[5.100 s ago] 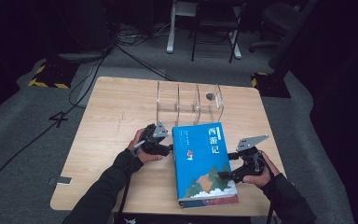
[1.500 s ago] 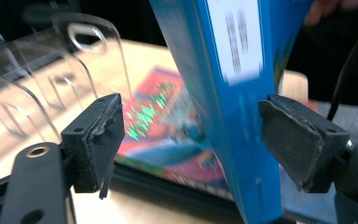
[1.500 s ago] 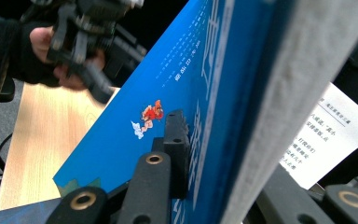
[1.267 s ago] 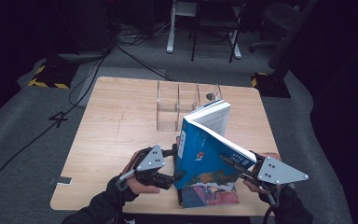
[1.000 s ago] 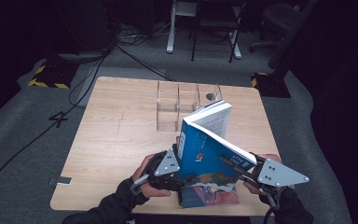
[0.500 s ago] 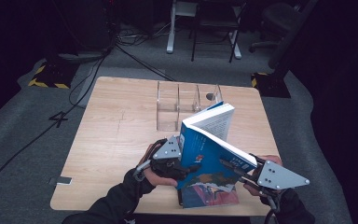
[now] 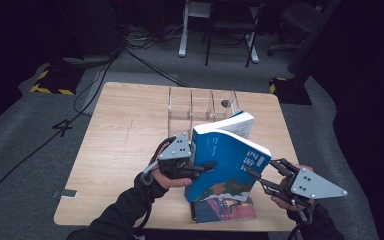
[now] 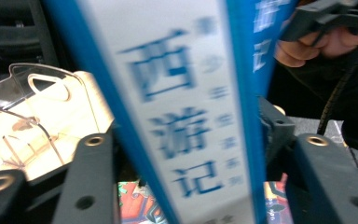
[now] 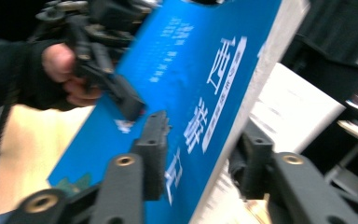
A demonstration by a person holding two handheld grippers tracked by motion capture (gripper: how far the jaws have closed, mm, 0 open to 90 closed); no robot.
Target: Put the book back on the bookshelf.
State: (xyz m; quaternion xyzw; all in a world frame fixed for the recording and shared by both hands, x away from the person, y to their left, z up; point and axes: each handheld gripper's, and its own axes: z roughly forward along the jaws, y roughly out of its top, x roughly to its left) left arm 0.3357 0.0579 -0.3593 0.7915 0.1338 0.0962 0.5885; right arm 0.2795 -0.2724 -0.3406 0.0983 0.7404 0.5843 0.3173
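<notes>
Blue book (image 7: 226, 160) tilted, spine between left gripper (image 7: 206, 165) jaws

2 books: 1 blue book (image 7: 227, 160) tilted up and 1 colourful book (image 7: 225, 209) flat beneath it. 2 grippers, left gripper (image 7: 202, 167) and right gripper (image 7: 260, 175). 1 clear acrylic rack (image 7: 200, 102) at the far side. 1 wooden table (image 7: 120, 135).

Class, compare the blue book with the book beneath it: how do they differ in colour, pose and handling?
The blue book stands tilted on edge; the lower book lies flat on the table. The blue book sits between the jaws of the left gripper and the right gripper; the lower book is untouched. The blue book's cover is mostly blue; the lower book's shows red. Both are near the front edge.
</notes>
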